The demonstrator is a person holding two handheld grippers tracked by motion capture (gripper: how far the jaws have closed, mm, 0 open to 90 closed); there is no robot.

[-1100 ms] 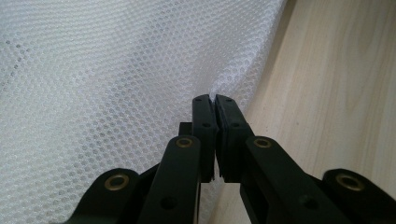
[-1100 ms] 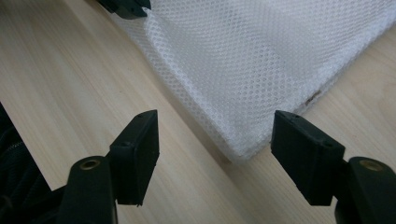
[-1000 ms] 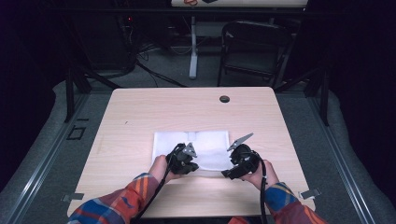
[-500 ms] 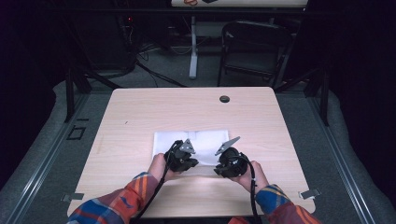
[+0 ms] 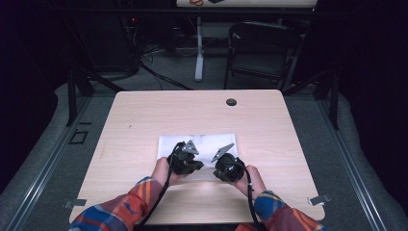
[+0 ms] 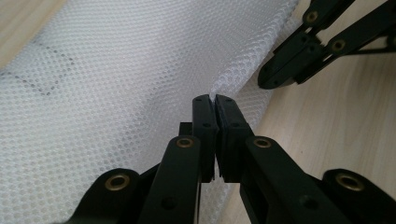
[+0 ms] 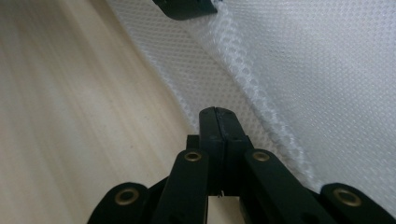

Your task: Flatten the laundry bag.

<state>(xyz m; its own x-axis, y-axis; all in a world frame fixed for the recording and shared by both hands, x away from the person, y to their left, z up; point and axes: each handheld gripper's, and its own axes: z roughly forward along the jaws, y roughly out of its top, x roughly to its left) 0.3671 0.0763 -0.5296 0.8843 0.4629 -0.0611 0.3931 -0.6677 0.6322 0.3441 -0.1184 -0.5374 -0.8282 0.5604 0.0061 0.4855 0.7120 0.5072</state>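
Since the earlier frame the right gripper [image 5: 225, 159] has shifted left toward the left gripper [image 5: 188, 155], its jaws just closing. Both now pinch the near edge of the white mesh bag [image 5: 207, 142] lying flat mid-table [image 5: 144, 120]. Grasp done; lifting or opening apparently remains.

Table brightly lit, surroundings dark; close gripper views slightly soft.
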